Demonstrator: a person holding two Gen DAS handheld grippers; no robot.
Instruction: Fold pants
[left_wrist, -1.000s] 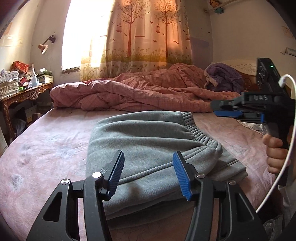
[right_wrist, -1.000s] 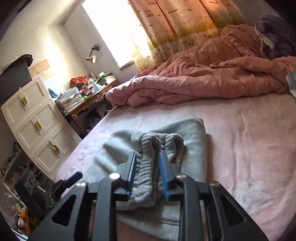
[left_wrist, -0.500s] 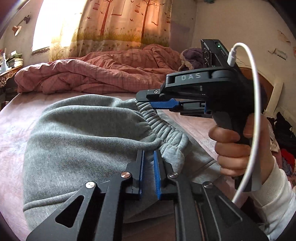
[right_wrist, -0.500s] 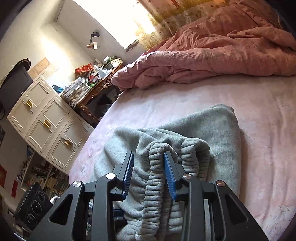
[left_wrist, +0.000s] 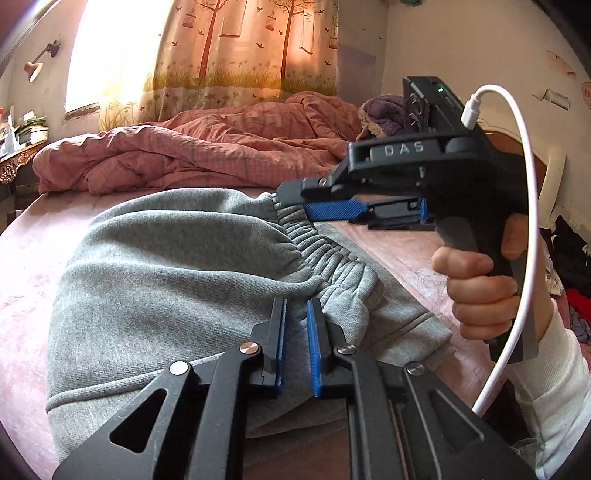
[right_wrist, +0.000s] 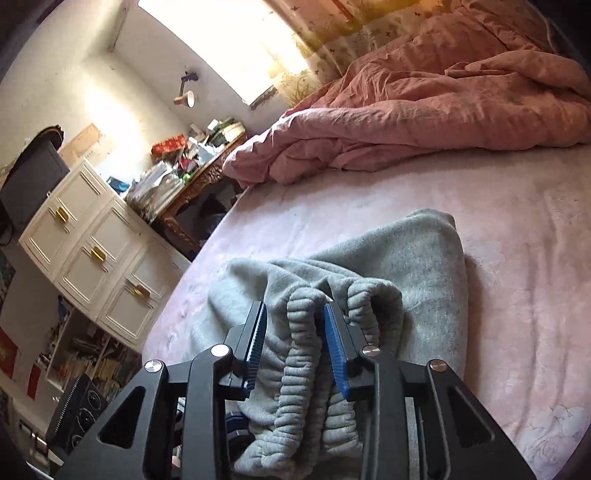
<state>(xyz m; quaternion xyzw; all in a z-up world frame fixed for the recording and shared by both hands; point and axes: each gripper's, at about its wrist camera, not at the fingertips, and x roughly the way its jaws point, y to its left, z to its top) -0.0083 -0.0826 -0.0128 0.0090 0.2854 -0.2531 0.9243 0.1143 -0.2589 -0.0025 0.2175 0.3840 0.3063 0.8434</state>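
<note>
A second ago the left gripper (left_wrist: 295, 345) stood wide above the grey pants (left_wrist: 177, 273); now its pads are pinched tight on a fold of fabric just below the waistband (left_wrist: 325, 251). That likely means the near corner is secured for the next fold. The pants lie bunched on the pink bed (right_wrist: 517, 229), near its front edge. To the right, the right gripper (right_wrist: 295, 347), which clamped the ribbed waistband (right_wrist: 303, 354) earlier, is now opening, with the band between its jaws but apparently not pressed from both sides. Beyond the pants, bare mattress runs back to the rumpled quilt (right_wrist: 424, 110), leaving open room to carry the fold; the cabinet (right_wrist: 85, 236) stands off the bed's left edge.
</note>
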